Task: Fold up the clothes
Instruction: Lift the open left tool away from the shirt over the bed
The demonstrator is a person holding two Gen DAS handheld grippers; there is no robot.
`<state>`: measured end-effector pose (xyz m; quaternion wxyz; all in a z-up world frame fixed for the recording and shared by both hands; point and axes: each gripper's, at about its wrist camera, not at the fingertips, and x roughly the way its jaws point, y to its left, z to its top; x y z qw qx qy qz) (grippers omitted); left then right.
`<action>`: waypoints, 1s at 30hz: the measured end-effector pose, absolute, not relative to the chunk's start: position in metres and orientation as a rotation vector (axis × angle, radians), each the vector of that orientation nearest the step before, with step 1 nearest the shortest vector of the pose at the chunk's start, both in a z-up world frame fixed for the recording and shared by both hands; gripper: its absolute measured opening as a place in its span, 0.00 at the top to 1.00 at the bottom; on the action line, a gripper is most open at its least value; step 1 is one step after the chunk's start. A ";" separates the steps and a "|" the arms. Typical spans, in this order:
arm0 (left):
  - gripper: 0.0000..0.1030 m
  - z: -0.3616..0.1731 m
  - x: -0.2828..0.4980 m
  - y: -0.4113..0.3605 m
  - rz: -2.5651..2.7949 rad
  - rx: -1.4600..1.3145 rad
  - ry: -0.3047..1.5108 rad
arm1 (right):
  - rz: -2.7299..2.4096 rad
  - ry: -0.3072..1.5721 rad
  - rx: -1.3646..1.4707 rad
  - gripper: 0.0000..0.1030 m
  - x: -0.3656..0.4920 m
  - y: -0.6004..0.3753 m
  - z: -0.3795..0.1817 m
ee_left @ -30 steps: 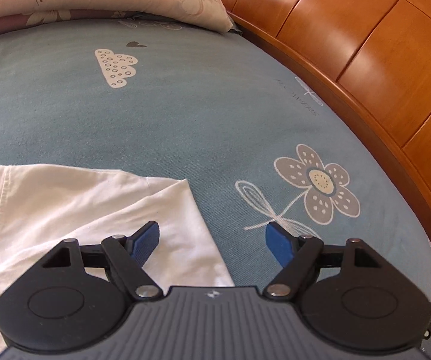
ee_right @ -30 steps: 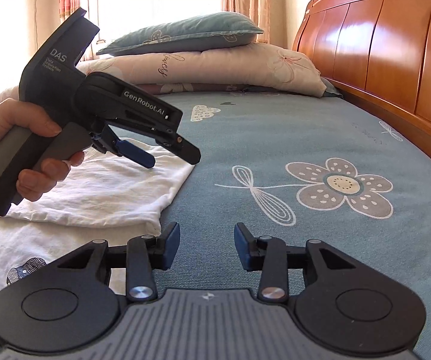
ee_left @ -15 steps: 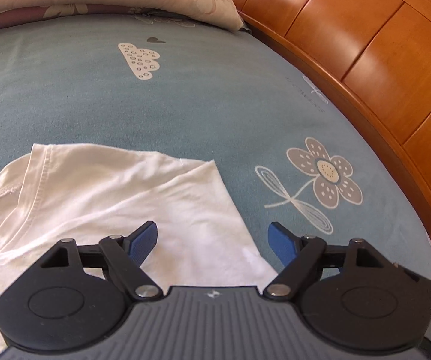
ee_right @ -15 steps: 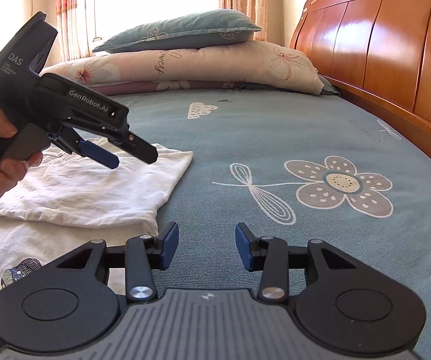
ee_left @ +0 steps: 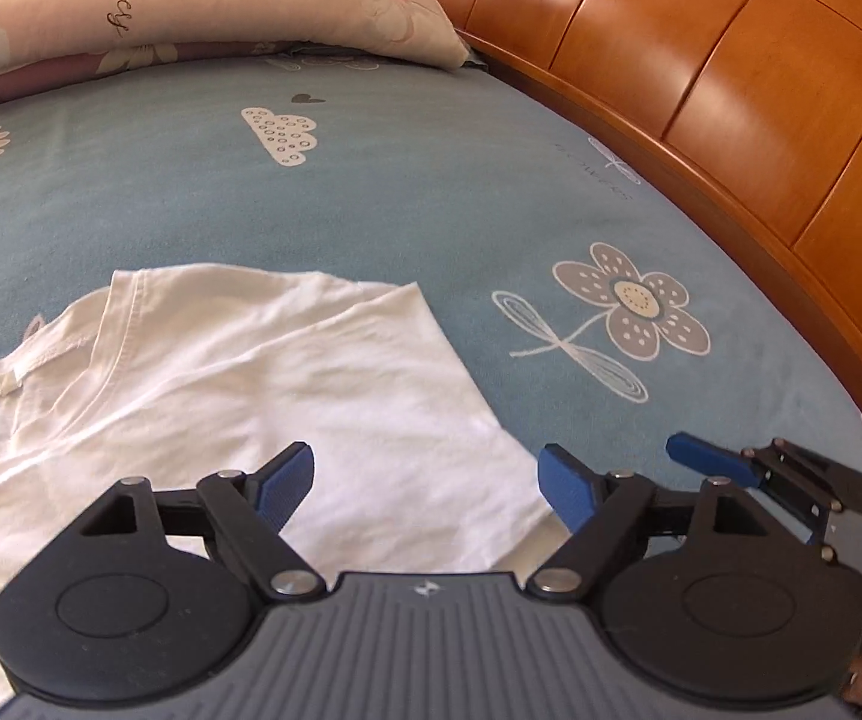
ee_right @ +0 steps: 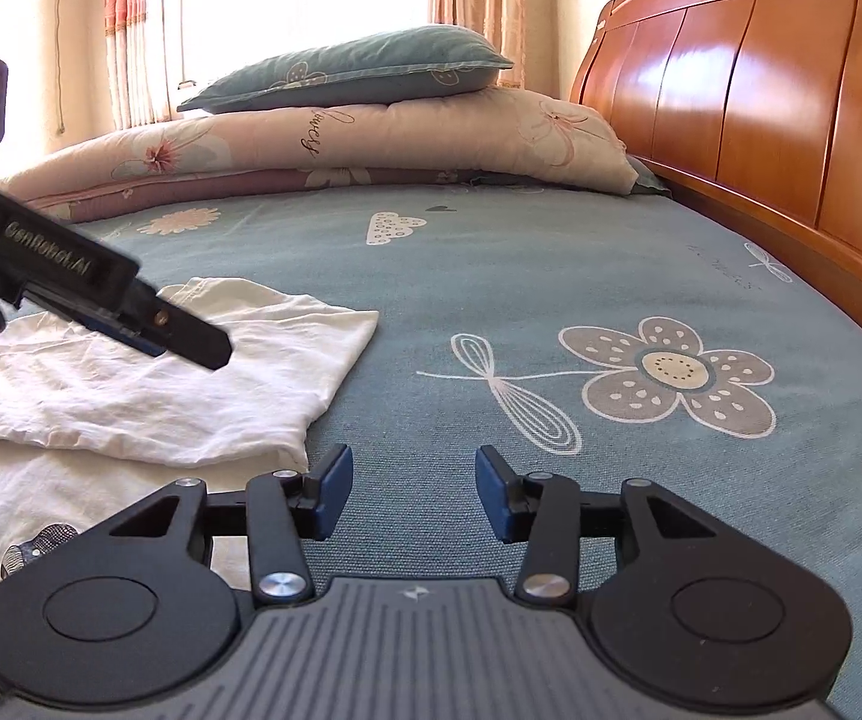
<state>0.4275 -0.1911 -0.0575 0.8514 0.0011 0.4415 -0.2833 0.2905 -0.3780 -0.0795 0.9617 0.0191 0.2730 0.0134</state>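
Leftmost, the white T-shirt point(ee_left: 239, 396) lay on the bed point(ee_left: 371, 192), one part folded over. Above it hung the left tool point(ee_left: 428, 477), jaws wide and empty. Rightward, the right tool point(ee_right: 410, 492) had just been opening, nothing between its pads, over bare sheet beside the headboard point(ee_right: 761, 108).
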 end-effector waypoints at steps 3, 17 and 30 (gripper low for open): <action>0.20 -0.068 0.409 -0.180 -0.534 0.012 0.971 | 0.018 0.548 0.051 0.50 0.289 -0.381 -0.078; 0.17 -0.063 0.420 -0.148 -0.395 0.002 1.035 | 0.015 0.539 0.082 0.47 0.289 -0.379 -0.076; 0.17 -0.022 0.347 -0.114 -0.394 0.002 1.076 | 0.072 0.534 0.120 0.47 0.278 -0.363 -0.049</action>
